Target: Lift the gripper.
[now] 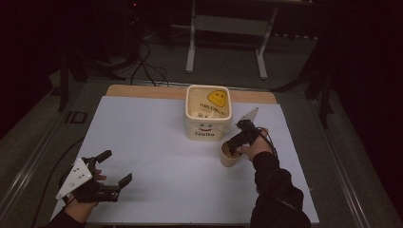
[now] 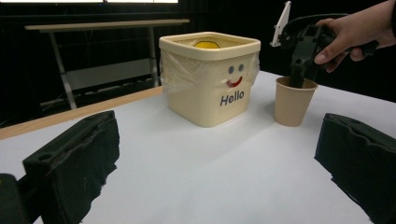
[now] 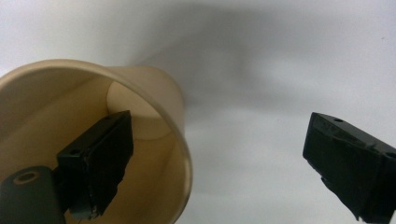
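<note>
Nearest me at lower left of the high view, my left gripper rests with jaws spread wide apart. Right of centre, the paper cup stands upright; my right gripper straddles its rim, one jaw inside, one outside, apart. Just behind sits the cream "Hello" bucket on the white table.

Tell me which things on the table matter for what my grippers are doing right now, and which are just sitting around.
In play:
- paper cup, upright, empty inside
- right gripper, open, one jaw inside the cup, the other outside its wall

Lying about:
- cream "Hello" bin beside the cup
- left gripper, open, apart from both
- bench beyond the table
</note>
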